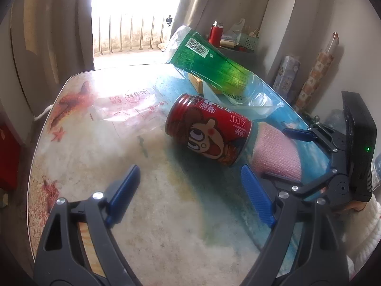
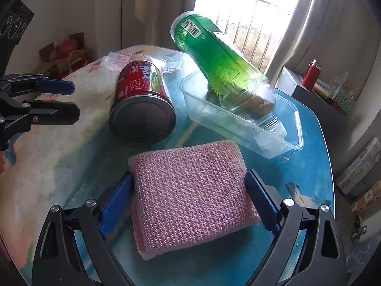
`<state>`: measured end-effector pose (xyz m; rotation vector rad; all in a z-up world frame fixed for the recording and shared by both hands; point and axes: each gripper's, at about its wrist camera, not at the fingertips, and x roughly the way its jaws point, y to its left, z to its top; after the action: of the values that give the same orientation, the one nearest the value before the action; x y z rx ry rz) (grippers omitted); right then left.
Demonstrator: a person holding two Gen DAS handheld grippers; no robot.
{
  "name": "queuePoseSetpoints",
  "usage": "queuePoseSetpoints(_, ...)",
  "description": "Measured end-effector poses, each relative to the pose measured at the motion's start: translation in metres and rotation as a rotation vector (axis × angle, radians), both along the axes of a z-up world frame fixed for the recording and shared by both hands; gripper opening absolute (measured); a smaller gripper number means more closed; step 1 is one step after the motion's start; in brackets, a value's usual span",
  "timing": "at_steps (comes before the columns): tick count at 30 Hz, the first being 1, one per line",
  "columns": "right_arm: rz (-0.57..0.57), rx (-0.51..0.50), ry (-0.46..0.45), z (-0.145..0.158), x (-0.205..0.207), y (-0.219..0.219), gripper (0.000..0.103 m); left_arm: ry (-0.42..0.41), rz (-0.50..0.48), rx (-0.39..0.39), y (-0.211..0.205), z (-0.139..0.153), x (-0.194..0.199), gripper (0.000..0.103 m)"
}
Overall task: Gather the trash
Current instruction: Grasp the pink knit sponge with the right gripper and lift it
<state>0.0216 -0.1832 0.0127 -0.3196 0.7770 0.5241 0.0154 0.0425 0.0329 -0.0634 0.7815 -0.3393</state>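
Note:
A red drink can (image 1: 209, 128) (image 2: 142, 104) lies on its side mid-table. A green plastic bottle (image 1: 214, 64) (image 2: 219, 64) leans neck-down in a clear plastic tray (image 2: 281, 128) (image 1: 262, 102). A clear printed wrapper (image 1: 133, 109) (image 2: 114, 62) lies behind the can. My right gripper (image 2: 190, 193) (image 1: 269, 150) is shut on a pink mesh sponge (image 2: 190, 195) (image 1: 276, 150) and holds it on the table. My left gripper (image 1: 190, 190) (image 2: 69, 97) is open and empty, just in front of the can.
The round table (image 1: 154, 226) carries a beach print and has a curved edge. A small yellow box (image 1: 197, 83) sits under the bottle. A side shelf holds a red flask (image 1: 215, 32) (image 2: 312, 71). Boxes (image 1: 285, 76) lean on the right wall.

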Motion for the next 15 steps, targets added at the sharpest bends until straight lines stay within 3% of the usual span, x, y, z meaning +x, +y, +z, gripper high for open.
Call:
queuePoseSetpoints(10, 0.061, 0.068, 0.044, 0.006, -0.035, -0.044, 0.091, 0.006, -0.061, 0.013, -0.019, -0.001, -0.009, 0.082)
queuePoseSetpoints(15, -0.064, 0.129, 0.124, 0.01, -0.031, -0.07, 0.092, -0.004, -0.066, -0.007, -0.024, 0.001, -0.011, 0.082)
